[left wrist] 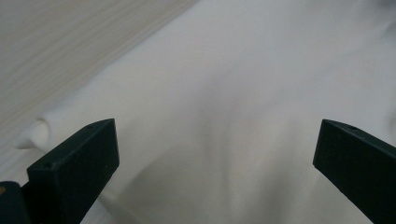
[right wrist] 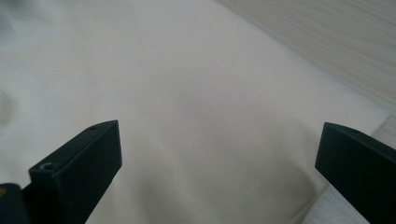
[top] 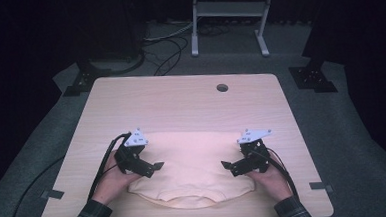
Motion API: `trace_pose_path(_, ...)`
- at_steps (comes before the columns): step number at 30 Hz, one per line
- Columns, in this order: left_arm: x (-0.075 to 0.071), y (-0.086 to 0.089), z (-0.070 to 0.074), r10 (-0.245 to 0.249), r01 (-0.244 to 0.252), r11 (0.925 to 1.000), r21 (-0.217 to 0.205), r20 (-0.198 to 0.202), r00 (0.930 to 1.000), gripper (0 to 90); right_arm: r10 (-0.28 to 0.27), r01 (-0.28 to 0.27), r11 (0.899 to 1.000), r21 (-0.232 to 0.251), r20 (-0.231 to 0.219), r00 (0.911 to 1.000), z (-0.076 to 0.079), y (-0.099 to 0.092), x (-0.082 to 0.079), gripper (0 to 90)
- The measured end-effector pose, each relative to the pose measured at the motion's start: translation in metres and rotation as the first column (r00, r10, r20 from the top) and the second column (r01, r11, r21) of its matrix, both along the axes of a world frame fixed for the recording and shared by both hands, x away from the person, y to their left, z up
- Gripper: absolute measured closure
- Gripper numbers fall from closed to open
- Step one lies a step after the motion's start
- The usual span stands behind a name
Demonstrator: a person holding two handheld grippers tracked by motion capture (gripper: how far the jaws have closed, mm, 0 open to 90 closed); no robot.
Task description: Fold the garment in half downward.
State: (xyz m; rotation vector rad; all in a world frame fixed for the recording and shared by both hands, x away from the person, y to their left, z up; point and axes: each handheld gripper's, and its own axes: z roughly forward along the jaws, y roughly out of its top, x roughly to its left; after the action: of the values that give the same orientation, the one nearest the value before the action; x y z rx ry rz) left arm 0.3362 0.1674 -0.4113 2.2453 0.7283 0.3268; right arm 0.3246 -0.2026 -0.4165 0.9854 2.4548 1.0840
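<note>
A cream garment (top: 191,166), folded into a rough rectangle, lies on the near half of the wooden table (top: 180,101); a collar-like curve shows at its near edge. My left gripper (top: 154,168) hovers over the garment's left side, open, jaws pointing inward. My right gripper (top: 229,166) mirrors it over the right side, open too. In the left gripper view the cream cloth (left wrist: 233,102) spreads between wide-apart jaws, with a folded corner at the left. The right gripper view has the same cloth (right wrist: 196,116) between its spread jaws, nothing held.
A round cable hole (top: 222,88) sits near the table's far edge. Black cables trail off both grippers toward the near edge. Beyond the table stand a white metal frame (top: 228,9) and dark stand feet on grey carpet.
</note>
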Motion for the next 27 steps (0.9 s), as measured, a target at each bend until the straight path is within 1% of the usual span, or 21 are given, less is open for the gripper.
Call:
trace_pose_path(2, 0.003, -0.003, -0.006, -0.002, 0.003, 0.9994, 0.034, -0.017, 0.9999, 0.0, 0.003, -0.003, 1.0, -0.017, -0.01, 0.9999, -0.005, 0.004, 0.002, 0.4)
trace_pose_path(4, 0.005, -0.004, -0.012, 0.004, -0.002, 0.9982, 0.06, -0.029, 0.9996, 0.0, 0.01, -0.01, 1.0, -0.028, -0.024, 0.9997, -0.011, 0.007, 0.003, 0.4)
trace_pose_path(6, 0.006, -0.005, -0.015, 0.004, -0.001, 0.9976, 0.069, -0.043, 0.9991, 0.0, 0.015, -0.016, 0.999, -0.046, -0.038, 0.9992, -0.016, 0.009, 0.003, 0.4)
trace_pose_path(9, 0.005, -0.006, -0.019, 0.006, -0.003, 0.9976, 0.069, -0.043, 0.9991, 0.0, 0.015, -0.017, 0.998, -0.065, -0.034, 0.9993, -0.02, 0.011, 0.001, 0.3)
trace_pose_path(12, 0.003, -0.007, -0.021, 0.005, -0.002, 0.9967, 0.082, -0.034, 0.9994, 0.0, 0.009, -0.011, 0.997, -0.076, -0.027, 0.9996, -0.022, 0.012, 0.0, 0.3)
trace_pose_path(14, 0.0, -0.008, -0.021, 0.007, -0.004, 0.9965, 0.084, -0.034, 0.9994, 0.0, 0.001, -0.003, 0.997, -0.078, -0.03, 0.9995, -0.022, 0.012, -0.002, 0.4)
trace_pose_path(17, -0.005, -0.011, -0.021, 0.002, 0.001, 0.995, 0.1, -0.031, 0.9995, 0.0, -0.002, -0.001, 0.997, -0.079, -0.04, 0.9992, -0.022, 0.01, -0.006, 0.4)
trace_pose_path(19, -0.009, -0.013, -0.021, -0.004, 0.007, 0.9939, 0.11, -0.029, 0.9996, 0.0, 0.0, -0.003, 0.997, -0.075, -0.038, 0.9993, -0.023, 0.009, -0.01, 0.4)
trace_pose_path(24, -0.019, -0.015, -0.021, -0.002, 0.005, 0.9935, 0.114, -0.027, 0.9996, 0.0, 0.004, -0.008, 0.997, -0.083, -0.044, 0.999, -0.022, 0.006, -0.018, 0.4)
trace_pose_path(27, -0.028, -0.017, -0.022, -0.006, 0.008, 0.9927, 0.12, -0.022, 0.9997, 0.0, 0.004, -0.007, 0.997, -0.077, -0.041, 0.9992, -0.023, 0.004, -0.025, 0.5)
